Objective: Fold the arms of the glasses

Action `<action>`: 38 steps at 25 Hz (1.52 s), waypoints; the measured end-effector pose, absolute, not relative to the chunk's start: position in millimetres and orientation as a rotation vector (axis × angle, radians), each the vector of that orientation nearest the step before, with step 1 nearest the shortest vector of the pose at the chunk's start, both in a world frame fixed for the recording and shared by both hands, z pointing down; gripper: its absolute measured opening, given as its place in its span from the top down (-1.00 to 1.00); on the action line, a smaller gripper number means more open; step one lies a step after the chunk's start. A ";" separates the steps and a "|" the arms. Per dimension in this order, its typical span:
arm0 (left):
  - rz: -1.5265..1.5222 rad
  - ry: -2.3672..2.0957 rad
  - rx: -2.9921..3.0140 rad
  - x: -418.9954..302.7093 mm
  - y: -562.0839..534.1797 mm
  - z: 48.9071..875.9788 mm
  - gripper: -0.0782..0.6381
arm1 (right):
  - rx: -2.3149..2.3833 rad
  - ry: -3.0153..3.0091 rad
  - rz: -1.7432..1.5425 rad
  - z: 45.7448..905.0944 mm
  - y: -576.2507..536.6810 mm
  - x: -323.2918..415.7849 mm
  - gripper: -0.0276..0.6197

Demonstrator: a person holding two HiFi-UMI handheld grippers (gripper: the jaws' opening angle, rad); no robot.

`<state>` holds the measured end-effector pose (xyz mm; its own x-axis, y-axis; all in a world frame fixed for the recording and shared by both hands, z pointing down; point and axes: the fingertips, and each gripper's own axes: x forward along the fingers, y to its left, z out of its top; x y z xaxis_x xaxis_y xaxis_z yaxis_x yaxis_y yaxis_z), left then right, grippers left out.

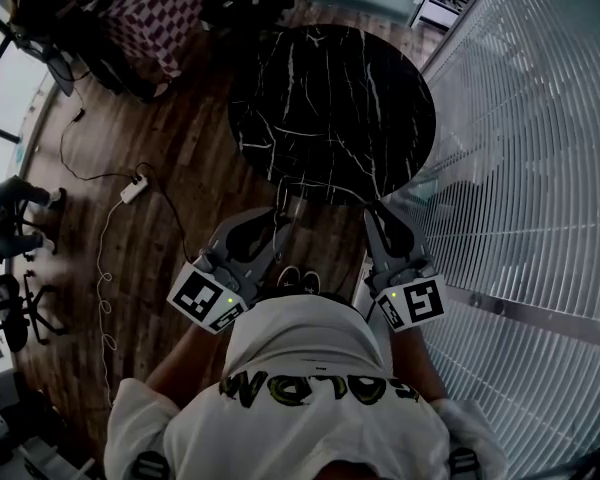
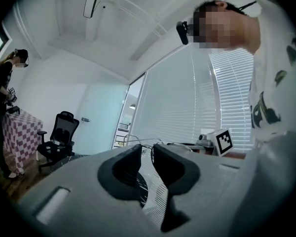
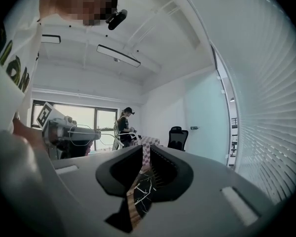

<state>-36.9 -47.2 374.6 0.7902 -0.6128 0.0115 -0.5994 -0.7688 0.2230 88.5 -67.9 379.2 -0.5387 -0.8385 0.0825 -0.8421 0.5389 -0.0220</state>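
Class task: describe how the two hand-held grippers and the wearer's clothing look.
The left hand-held gripper and right hand-held gripper have grey bodies, dark jaw linings, each with a white cube bearing black square markers. White short-sleeved printed T-shirt.

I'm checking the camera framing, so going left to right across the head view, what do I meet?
On the floor, the white power strip → left claw → right claw → white slatted blinds.

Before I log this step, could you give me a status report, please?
Left gripper jaws pinch the wire glasses. Right gripper jaws near shut, grip unclear. Glasses aloft near black table; nothing in the way.
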 end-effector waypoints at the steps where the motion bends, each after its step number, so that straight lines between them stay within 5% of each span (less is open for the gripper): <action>1: -0.092 -0.944 2.766 -36.4 -47.1 373.9 0.56 | 1.472 -2.704 0.090 378.7 -68.2 88.0 0.76; 38: -0.148 -1.106 2.696 -46.4 -71.5 370.3 0.56 | 1.143 -2.944 0.145 363.9 -20.7 4.2 0.86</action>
